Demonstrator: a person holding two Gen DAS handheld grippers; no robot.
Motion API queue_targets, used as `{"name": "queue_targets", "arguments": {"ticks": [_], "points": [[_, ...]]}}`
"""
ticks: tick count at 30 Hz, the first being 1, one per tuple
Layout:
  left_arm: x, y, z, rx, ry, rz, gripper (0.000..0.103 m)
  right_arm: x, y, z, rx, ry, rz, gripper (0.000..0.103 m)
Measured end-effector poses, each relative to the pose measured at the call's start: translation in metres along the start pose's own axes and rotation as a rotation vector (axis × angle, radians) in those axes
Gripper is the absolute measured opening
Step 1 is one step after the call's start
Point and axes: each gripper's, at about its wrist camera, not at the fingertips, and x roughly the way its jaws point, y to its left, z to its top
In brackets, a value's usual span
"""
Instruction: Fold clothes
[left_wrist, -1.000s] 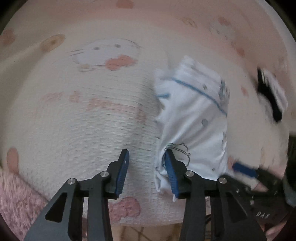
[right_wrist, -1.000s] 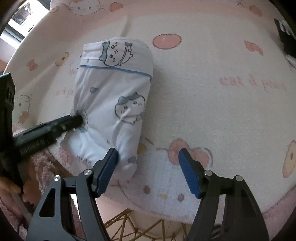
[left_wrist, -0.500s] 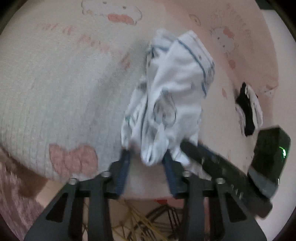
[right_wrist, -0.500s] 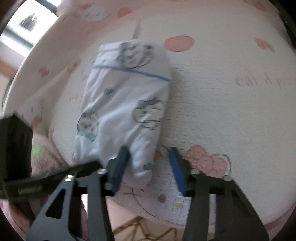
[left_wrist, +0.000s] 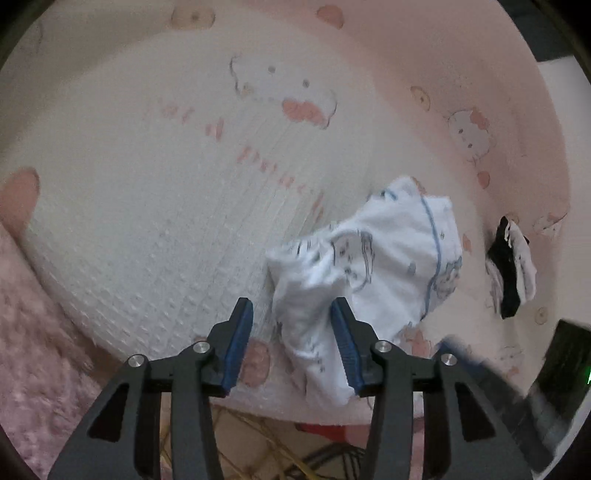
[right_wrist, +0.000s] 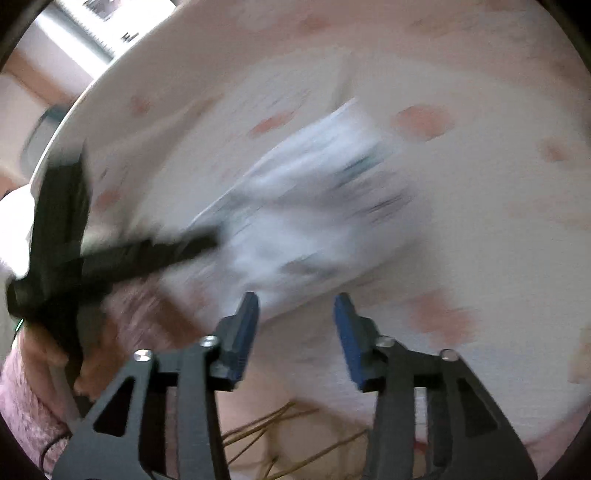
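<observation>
A small white garment (left_wrist: 388, 266) with blue trim and cartoon prints lies crumpled near the front edge of the pink-and-cream bedsheet (left_wrist: 166, 221). My left gripper (left_wrist: 291, 339) is open, and the garment's near end sags between its blue pads and against the right one. In the right wrist view the garment (right_wrist: 317, 206) is motion-blurred. My right gripper (right_wrist: 295, 325) is open just short of its near edge, with nothing clearly between the fingers. The left gripper (right_wrist: 147, 251) reaches to the garment's left side.
A black and white item (left_wrist: 509, 266) lies on the sheet to the right of the garment. A fuzzy pink sleeve (left_wrist: 37, 350) is at the left. A hand (right_wrist: 88, 369) holds the left tool. Yellow wire (right_wrist: 277, 432) shows below the bed edge.
The garment went from a smooth folded shape to a crumpled bunch, dragged toward the front edge. Both grippers swung around it; the right gripper's fingers stand closer together than a second ago.
</observation>
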Motion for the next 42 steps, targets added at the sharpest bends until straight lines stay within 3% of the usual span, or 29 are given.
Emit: {"name": "queue_targets", "arguments": {"ticks": [1, 2, 6, 8, 10, 12, 14, 15, 16, 18, 21, 25, 27, 28, 32, 34, 38, 40, 42], "points": [[0.008, -0.004, -0.001, 0.002, 0.011, -0.008, 0.046, -0.012, -0.013, 0.002, 0.020, -0.039, -0.030, 0.062], [0.009, -0.004, -0.001, -0.004, 0.012, -0.015, 0.046, -0.011, -0.016, 0.011, 0.012, -0.053, -0.042, 0.066], [0.014, -0.004, -0.001, -0.027, 0.015, -0.039, 0.037, 0.016, -0.011, 0.045, -0.095, -0.045, -0.059, 0.074], [0.017, -0.004, -0.001, -0.039, 0.017, -0.052, 0.037, 0.040, -0.008, 0.060, -0.134, 0.012, -0.104, 0.074], [0.019, -0.004, -0.001, -0.051, 0.019, -0.064, 0.037, 0.058, -0.012, 0.073, -0.125, 0.059, -0.054, 0.084], [0.022, -0.003, -0.001, -0.063, 0.021, -0.077, 0.038, 0.076, -0.018, 0.085, -0.088, 0.167, 0.068, 0.087], [0.024, -0.003, -0.001, -0.074, 0.023, -0.089, 0.044, 0.096, -0.015, 0.081, -0.091, 0.265, 0.120, 0.089], [0.026, -0.003, -0.002, -0.080, 0.023, -0.095, 0.044, 0.096, -0.009, 0.080, -0.133, 0.252, 0.109, 0.082], [0.027, -0.008, 0.001, -0.059, 0.024, -0.096, 0.043, 0.096, -0.001, 0.077, -0.171, 0.249, 0.115, 0.063], [0.029, -0.022, 0.009, 0.015, 0.026, -0.091, 0.032, 0.092, 0.000, 0.068, -0.151, 0.238, 0.113, 0.053], [0.031, -0.044, 0.021, 0.125, 0.029, -0.083, 0.029, 0.075, -0.021, 0.049, 0.013, 0.231, 0.139, 0.047], [0.044, -0.074, 0.035, 0.249, 0.063, -0.080, 0.032, 0.040, -0.031, -0.003, 0.125, 0.221, 0.121, 0.049], [0.057, -0.090, 0.040, 0.294, 0.102, -0.083, 0.042, 0.036, -0.033, -0.017, 0.160, 0.196, 0.082, 0.055], [0.060, -0.092, 0.039, 0.302, 0.105, -0.073, 0.049, 0.037, -0.036, -0.022, 0.177, 0.180, 0.056, 0.063], [0.061, -0.086, 0.021, 0.273, 0.075, -0.056, 0.053, 0.040, -0.032, -0.019, 0.198, 0.118, 0.014, 0.067], [0.066, -0.085, 0.011, 0.274, 0.082, -0.054, 0.053, 0.042, -0.024, -0.015, 0.167, 0.093, -0.028, 0.077], [0.072, -0.092, 0.000, 0.374, 0.036, 0.040, 0.049, 0.064, -0.010, -0.015, 0.114, 0.077, -0.084, 0.076], [0.068, -0.084, 0.003, 0.344, 0.031, 0.041, 0.045, 0.063, -0.004, -0.016, 0.084, 0.082, -0.119, 0.067], [0.066, -0.078, 0.010, 0.297, 0.031, 0.031, 0.045, 0.050, -0.021, -0.020, 0.137, 0.089, -0.093, 0.065]]}}
